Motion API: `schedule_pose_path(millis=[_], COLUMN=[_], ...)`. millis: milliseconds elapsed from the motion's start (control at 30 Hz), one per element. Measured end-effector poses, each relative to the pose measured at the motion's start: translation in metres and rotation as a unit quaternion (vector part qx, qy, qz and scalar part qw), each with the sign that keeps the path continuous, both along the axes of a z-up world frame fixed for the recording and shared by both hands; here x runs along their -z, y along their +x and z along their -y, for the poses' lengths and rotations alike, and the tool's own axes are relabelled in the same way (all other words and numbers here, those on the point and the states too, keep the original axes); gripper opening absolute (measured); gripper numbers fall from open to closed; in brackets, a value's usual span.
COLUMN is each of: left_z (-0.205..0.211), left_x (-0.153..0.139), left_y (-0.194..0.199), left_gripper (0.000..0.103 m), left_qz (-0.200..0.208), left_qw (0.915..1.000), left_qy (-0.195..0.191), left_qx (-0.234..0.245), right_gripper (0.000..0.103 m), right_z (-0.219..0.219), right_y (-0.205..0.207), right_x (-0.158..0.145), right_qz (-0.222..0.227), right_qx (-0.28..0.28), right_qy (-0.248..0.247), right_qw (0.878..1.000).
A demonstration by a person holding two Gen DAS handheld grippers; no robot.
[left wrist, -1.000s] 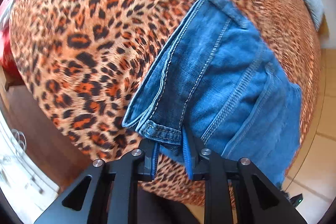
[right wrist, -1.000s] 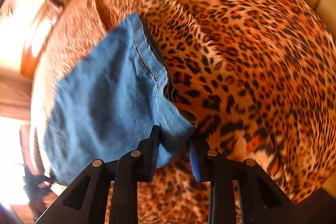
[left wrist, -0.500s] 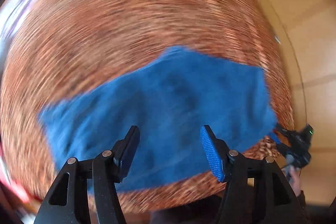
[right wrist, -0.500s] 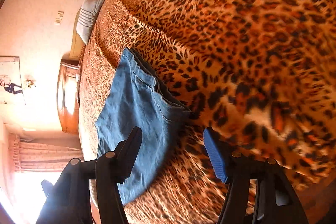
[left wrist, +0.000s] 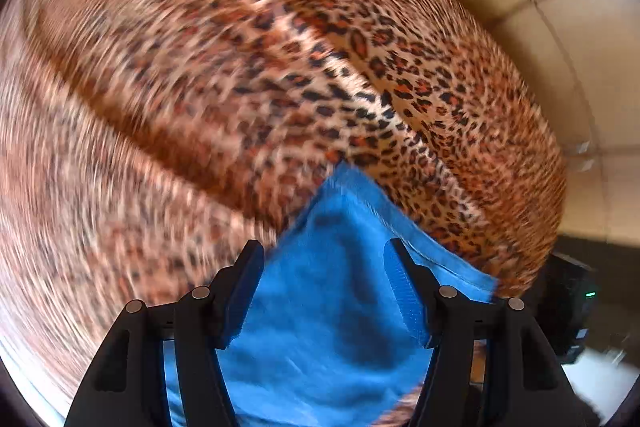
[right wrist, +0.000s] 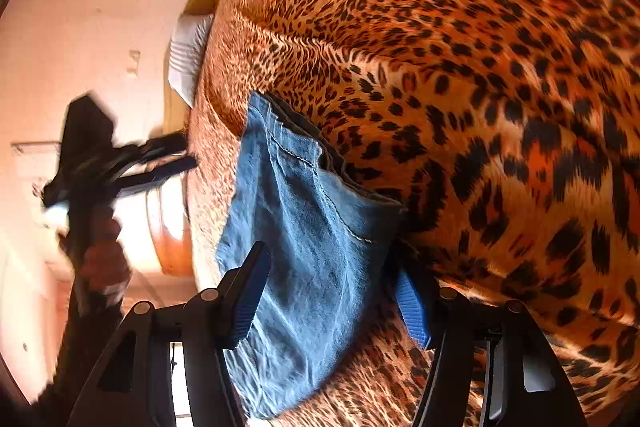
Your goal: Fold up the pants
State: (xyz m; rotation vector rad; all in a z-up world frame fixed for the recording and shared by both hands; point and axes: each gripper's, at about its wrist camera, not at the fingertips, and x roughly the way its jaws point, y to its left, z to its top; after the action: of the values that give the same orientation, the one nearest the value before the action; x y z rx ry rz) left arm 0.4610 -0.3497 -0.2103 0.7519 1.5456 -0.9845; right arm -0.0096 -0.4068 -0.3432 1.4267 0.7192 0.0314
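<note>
Leopard-print bedspread [right wrist: 460, 75] all over the bed, orange and tan with black spots, a few long creases running across it. White pillow [right wrist: 188, 59] at the far end of the bed, up against a pale wall [right wrist: 80, 27]. Small light-coloured plate [right wrist: 134, 61] on that wall, too small to make out. Shiny brown wooden furniture [right wrist: 172, 235] beside the bed, lit by bright sun. Pale tiled floor [left wrist: 560, 7] past the bed's edge in the left wrist view, very blurry.
</note>
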Motion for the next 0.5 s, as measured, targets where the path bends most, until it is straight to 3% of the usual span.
schedule_pose_path(millis=[167,300,333,400,500], left_z=[0.032,0.041,0.043,0.047,0.054], left_x=[0.029,0.06,0.066,0.07,0.073], left_y=[-0.002,-0.018,-0.022,-0.028,-0.035], left_gripper=[0.066,0.067,0.071,0.084,0.084], left_qz=[-0.005,0.009,0.015,0.012,0.036], left_qw=[0.9928,0.9841,0.9821,0.9803,0.9784], left_qy=[0.027,0.059,0.062,0.047,0.021], left_qx=[0.117,0.167,0.177,0.192,0.202], right_gripper=[0.062,0.062,0.062,0.062,0.062], right_z=[-0.001,-0.003,-0.004,-0.005,-0.006], right_y=[-0.009,-0.018,-0.022,-0.026,-0.024], right_x=[0.008,0.009,0.009,0.009,0.008], right_qz=[0.017,0.035,0.04,0.05,0.063], right_qx=[0.021,0.026,0.026,0.027,0.028], right_qy=[0.025,0.025,0.024,0.019,0.016], right_qw=[0.999,0.999,0.999,0.998,0.998])
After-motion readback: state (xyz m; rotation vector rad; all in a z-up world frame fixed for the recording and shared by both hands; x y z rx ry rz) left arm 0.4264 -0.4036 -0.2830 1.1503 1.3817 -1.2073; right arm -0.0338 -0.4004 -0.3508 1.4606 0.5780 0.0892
